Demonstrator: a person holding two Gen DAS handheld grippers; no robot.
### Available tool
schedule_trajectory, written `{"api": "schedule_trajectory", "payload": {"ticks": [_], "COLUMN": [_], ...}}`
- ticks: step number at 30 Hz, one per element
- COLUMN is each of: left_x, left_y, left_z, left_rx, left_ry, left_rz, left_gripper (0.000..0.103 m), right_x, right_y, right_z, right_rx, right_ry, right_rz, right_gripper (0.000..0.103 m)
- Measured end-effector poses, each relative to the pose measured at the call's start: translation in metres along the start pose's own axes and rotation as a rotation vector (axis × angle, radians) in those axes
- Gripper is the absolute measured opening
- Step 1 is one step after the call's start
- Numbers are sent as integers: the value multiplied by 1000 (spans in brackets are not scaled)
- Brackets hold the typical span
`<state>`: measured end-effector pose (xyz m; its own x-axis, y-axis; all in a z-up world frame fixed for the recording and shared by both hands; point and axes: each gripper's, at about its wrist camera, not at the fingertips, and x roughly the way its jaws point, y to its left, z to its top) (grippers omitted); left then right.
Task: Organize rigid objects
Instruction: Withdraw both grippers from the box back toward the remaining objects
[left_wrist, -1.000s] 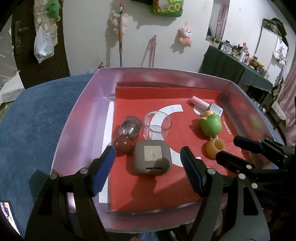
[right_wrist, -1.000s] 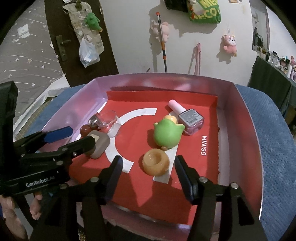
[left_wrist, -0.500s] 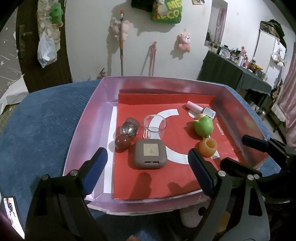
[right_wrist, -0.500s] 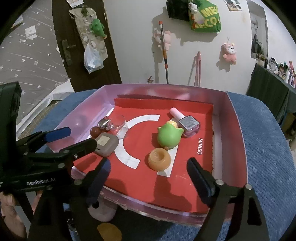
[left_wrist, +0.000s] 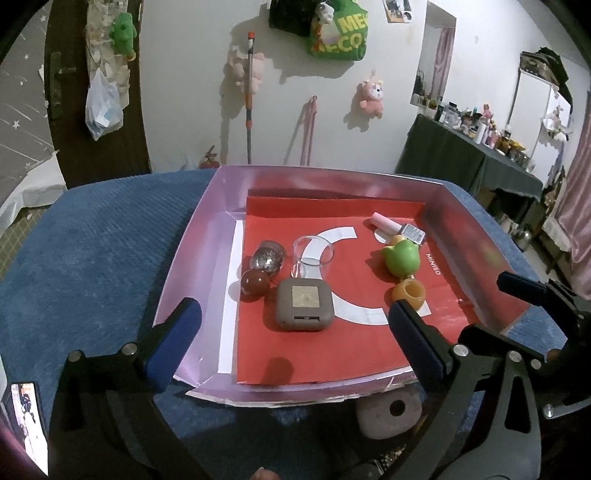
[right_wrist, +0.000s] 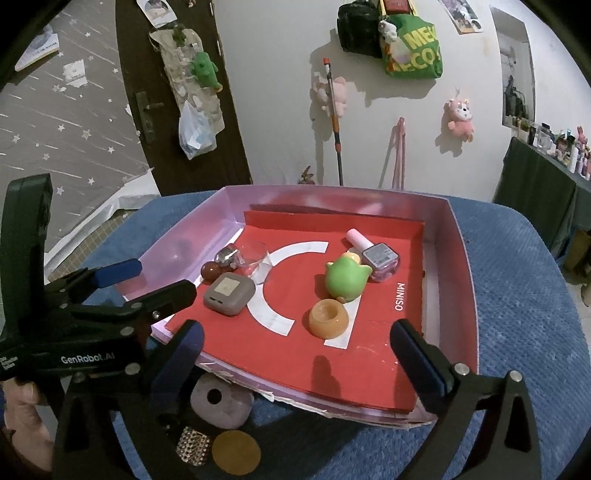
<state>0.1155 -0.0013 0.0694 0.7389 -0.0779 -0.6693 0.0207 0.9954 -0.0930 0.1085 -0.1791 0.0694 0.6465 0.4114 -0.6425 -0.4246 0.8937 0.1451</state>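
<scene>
A pink tray (left_wrist: 192, 236) lined with a red sheet holds a brown square case (left_wrist: 303, 304), a dark red ball (left_wrist: 255, 283), a silvery ball (left_wrist: 266, 254), a clear cup (left_wrist: 313, 254), a green figurine (left_wrist: 400, 258), an orange ring cup (left_wrist: 408, 291) and a pink-capped bottle (left_wrist: 399, 227). My left gripper (left_wrist: 292, 308) hovers before the tray's near edge, its jaws opening wide with nothing between them. My right gripper (right_wrist: 295, 330) hangs back from the orange ring cup (right_wrist: 328, 318) and the green figurine (right_wrist: 345, 278); its jaws are opening too, and they are empty.
The tray rests on a blue textured surface (left_wrist: 92, 258). In front of the tray's near edge lie a grey stone with a hole (right_wrist: 221, 400), a gold disc (right_wrist: 235, 452) and a woven gold piece (right_wrist: 192, 445). A phone (left_wrist: 27, 424) sits at the lower left.
Both grippers drew back and rose away from the tray while their jaws spread wider. The brown case and orange ring cup stayed where they lay on the red sheet.
</scene>
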Motion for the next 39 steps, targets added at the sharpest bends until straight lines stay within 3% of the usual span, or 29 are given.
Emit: {"api": "schedule_trajectory", "payload": {"ticks": [6, 24, 39], "left_x": [-9, -27, -35], "left_y": [-3, -8, -8], "left_z": [-3, -17, -27], "left_rx": [17, 6, 16], "left_ry": [-22, -12, -21], "left_rz": [14, -35, -20], "left_gripper": [103, 103, 103], "right_x": [-8, -34, -49], "right_y": [2, 8, 17], "right_z": [-3, -13, -25], "right_rx": [2, -4, -41], "right_ry": [-15, -64, -127], "right_rz": [4, 2, -11], "right_gripper": [103, 103, 103]}}
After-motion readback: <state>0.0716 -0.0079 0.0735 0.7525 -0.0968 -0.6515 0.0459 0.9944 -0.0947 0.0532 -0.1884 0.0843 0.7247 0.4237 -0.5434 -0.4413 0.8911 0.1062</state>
